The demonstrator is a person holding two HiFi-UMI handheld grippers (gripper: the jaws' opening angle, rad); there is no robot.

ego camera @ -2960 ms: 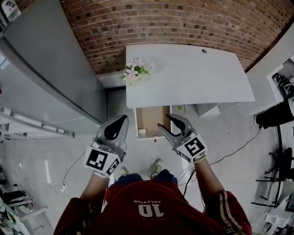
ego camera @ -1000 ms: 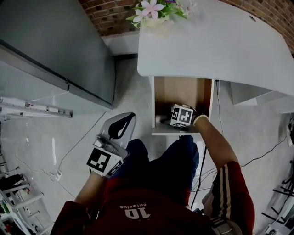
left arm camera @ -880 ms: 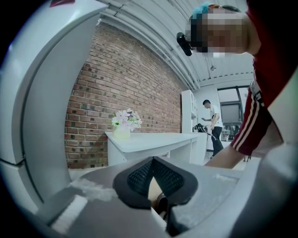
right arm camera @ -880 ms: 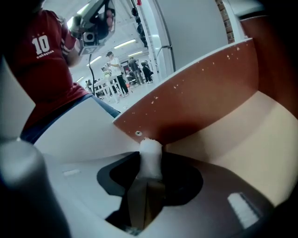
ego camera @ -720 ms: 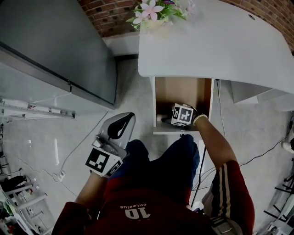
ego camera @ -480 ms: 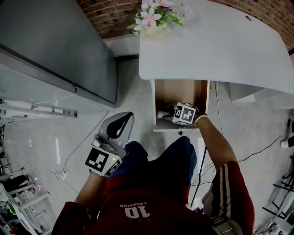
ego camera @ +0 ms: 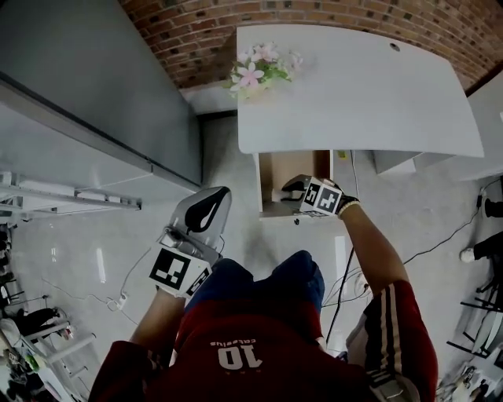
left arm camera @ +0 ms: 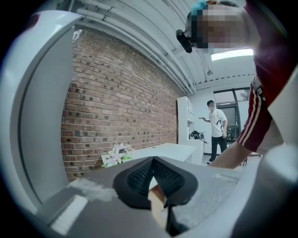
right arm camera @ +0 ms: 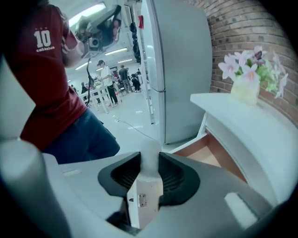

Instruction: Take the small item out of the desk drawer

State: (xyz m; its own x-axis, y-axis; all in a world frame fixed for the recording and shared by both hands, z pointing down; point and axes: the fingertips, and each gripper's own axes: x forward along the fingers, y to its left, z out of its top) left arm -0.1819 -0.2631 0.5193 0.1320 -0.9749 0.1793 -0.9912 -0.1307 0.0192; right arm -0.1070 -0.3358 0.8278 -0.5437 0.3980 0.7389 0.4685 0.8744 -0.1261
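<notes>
The open desk drawer (ego camera: pixel 272 169) with a brown bottom sticks out under the white desk (ego camera: pixel 361 94). My right gripper (ego camera: pixel 286 189) hangs over the drawer's front part, shut on a small white block-shaped item (ego camera: pixel 276 194). In the right gripper view the white item (right arm camera: pixel 146 188) stands upright between the dark pads of the right gripper (right arm camera: pixel 150 161), which press on both its sides; the drawer (right arm camera: pixel 207 153) lies behind it. My left gripper (ego camera: pixel 214 196) hovers above the floor left of the drawer, jaws together and empty, as the left gripper (left arm camera: pixel 152 161) also shows in its own view.
A vase of pink flowers (ego camera: pixel 262 69) stands on the desk's left back corner. A tall grey cabinet (ego camera: pixel 86 94) stands left of the desk, a brick wall (ego camera: pixel 299 16) behind. Cables (ego camera: pixel 346 283) run over the floor at the right. A person (left arm camera: pixel 216 128) stands far off.
My right gripper has closed on the white item and come up toward the drawer's front edge with it. The head view has drawn back. The left gripper has hardly moved.
</notes>
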